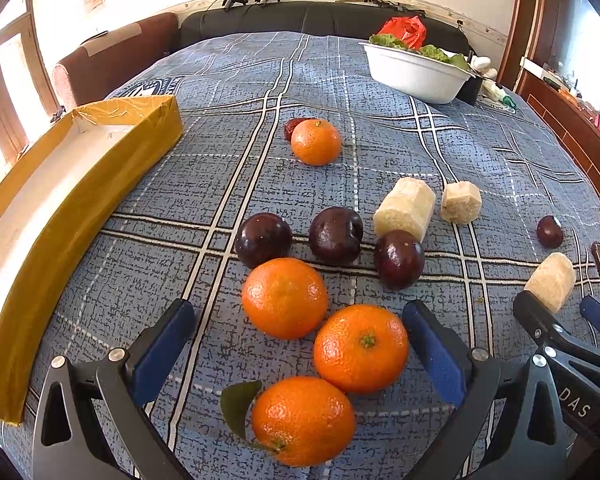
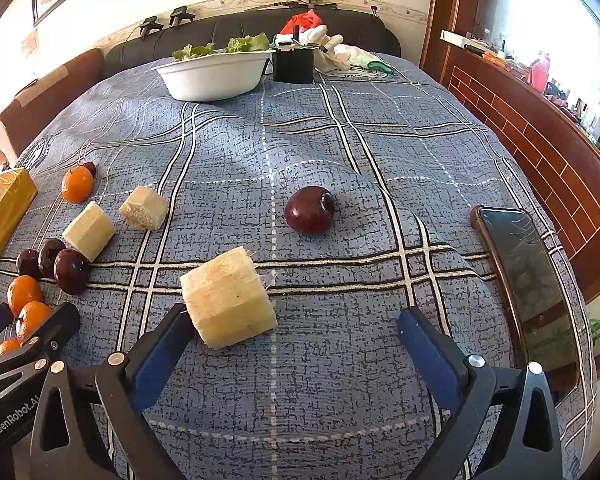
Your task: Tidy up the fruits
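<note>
One sugarcane chunk (image 2: 228, 298) lies slantwise beside the spread right gripper (image 2: 296, 338).

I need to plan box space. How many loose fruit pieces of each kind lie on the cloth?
Round orange tangerines: 4
Dark purple plums: 4
Pale peeled sugarcane chunks: 3
Small dark red date: 1
Total: 12

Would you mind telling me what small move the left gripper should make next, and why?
Probably ease the left gripper forward and close on the middle orange. Its fingers are open and empty, that orange already lies between them, and the yellow box to the left holds no fruit in the part that shows. The neighbouring orange touches it, so close gently.
</note>
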Motion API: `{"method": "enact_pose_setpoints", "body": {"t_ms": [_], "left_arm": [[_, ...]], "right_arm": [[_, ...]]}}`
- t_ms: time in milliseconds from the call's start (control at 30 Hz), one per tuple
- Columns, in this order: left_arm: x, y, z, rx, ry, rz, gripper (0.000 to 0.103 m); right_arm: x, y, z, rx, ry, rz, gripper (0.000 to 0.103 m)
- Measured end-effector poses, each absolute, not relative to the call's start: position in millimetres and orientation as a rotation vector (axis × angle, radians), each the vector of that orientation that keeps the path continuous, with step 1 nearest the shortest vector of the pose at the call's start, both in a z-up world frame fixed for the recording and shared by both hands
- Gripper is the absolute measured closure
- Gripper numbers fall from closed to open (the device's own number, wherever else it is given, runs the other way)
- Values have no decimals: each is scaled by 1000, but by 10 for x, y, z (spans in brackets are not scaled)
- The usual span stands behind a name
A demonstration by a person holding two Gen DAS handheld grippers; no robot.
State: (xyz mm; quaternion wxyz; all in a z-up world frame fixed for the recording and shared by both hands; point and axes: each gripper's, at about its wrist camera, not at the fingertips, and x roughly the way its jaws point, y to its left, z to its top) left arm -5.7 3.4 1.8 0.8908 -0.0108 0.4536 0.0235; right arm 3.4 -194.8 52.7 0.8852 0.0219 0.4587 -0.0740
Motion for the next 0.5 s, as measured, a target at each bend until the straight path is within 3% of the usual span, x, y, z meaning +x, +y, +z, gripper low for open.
{"method": "enact_pose_setpoints", "body": {"t_ms": [500], "left_arm": [[-57, 40, 13, -25, 943, 56, 0]], "right_arm": [[30, -1946, 527, 48, 955, -151, 0]]}}
